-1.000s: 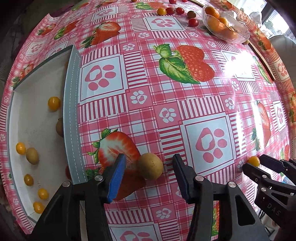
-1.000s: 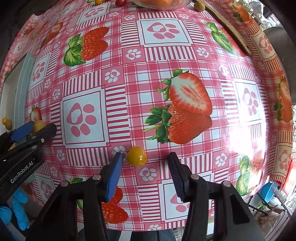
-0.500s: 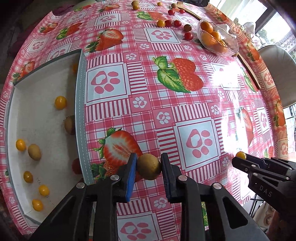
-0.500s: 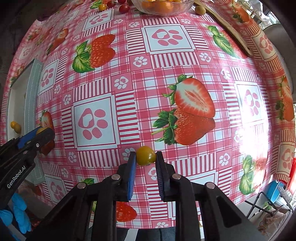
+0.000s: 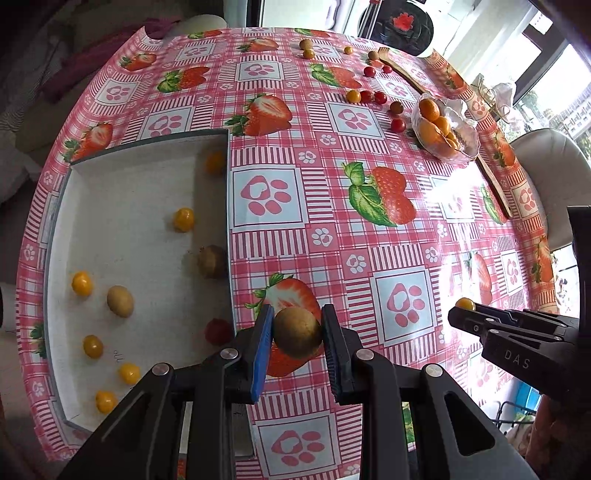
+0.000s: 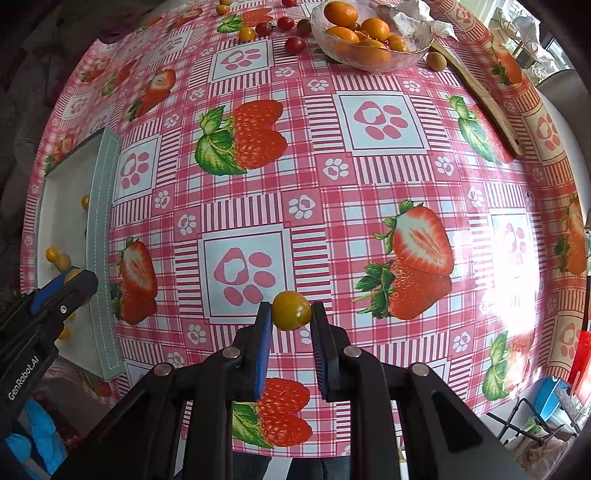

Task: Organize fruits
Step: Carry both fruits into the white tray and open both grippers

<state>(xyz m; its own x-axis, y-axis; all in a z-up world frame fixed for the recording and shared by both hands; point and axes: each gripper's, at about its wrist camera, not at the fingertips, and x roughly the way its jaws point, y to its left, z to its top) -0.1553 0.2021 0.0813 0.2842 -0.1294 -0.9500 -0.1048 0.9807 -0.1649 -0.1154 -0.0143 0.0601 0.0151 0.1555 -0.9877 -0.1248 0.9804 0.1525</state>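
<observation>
My left gripper is shut on a round brown fruit and holds it above the tablecloth, just right of the white tray. The tray holds several yellow tomatoes, brown fruits and a red tomato. My right gripper is shut on a yellow cherry tomato, lifted over the cloth; it also shows in the left wrist view. The left gripper shows at the left edge of the right wrist view.
A glass bowl of oranges stands at the far right, also in the right wrist view. Loose red and yellow tomatoes lie near it. A wooden spoon lies along the right side. A chair stands beyond the table's edge.
Both grippers closed on their fruits, the left on the brown fruit and the right on the yellow tomato, then lifted them off the cloth.
</observation>
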